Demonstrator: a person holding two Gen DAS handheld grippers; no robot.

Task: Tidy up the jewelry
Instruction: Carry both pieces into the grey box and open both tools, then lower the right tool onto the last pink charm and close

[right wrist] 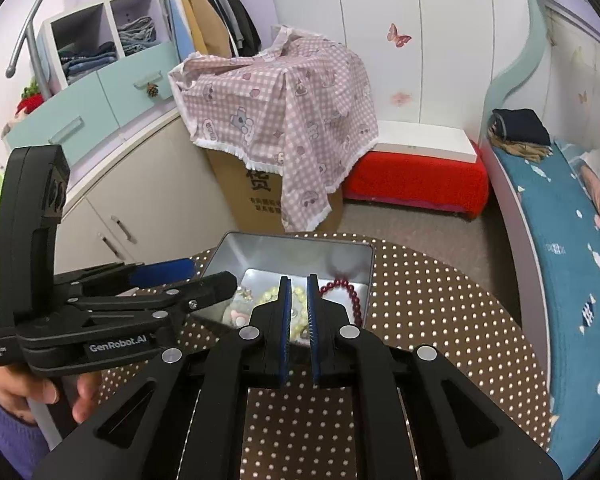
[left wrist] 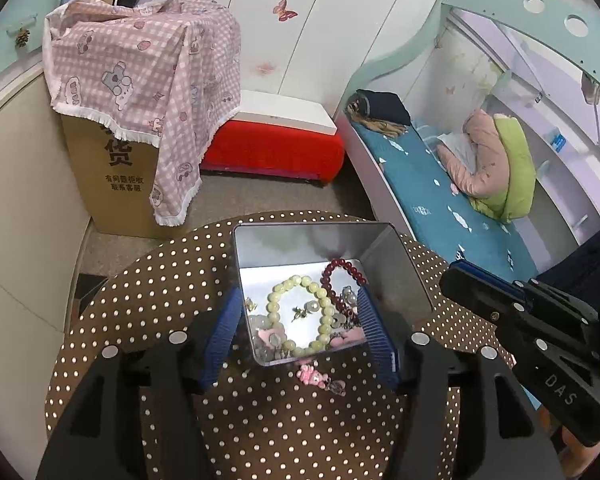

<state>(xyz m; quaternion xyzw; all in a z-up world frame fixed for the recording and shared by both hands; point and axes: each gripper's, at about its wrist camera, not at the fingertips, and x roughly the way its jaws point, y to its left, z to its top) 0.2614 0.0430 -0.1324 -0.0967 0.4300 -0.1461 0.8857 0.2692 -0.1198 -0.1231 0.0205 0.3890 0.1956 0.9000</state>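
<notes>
A silver metal tin (left wrist: 396, 264) stands on a round brown polka-dot table (left wrist: 172, 292). Inside lie a pale green bead bracelet (left wrist: 320, 308), a dark red bead bracelet (left wrist: 342, 270) and several small charms. A pink charm (left wrist: 312, 376) lies on the table just in front of the tin. My left gripper (left wrist: 300, 320) is open, its blue pads either side of the tin's near end. My right gripper (right wrist: 299, 308) hovers over the tin (right wrist: 340, 256) with its jaws a narrow gap apart and nothing between them. The red bracelet (right wrist: 346, 292) shows beside it.
A cardboard box under a pink checked cloth (left wrist: 140, 80) stands behind the table, a red bench (left wrist: 276, 148) beside it. A bed with a blue sheet (left wrist: 440, 196) runs along the right. A cream cabinet (left wrist: 16, 200) is on the left.
</notes>
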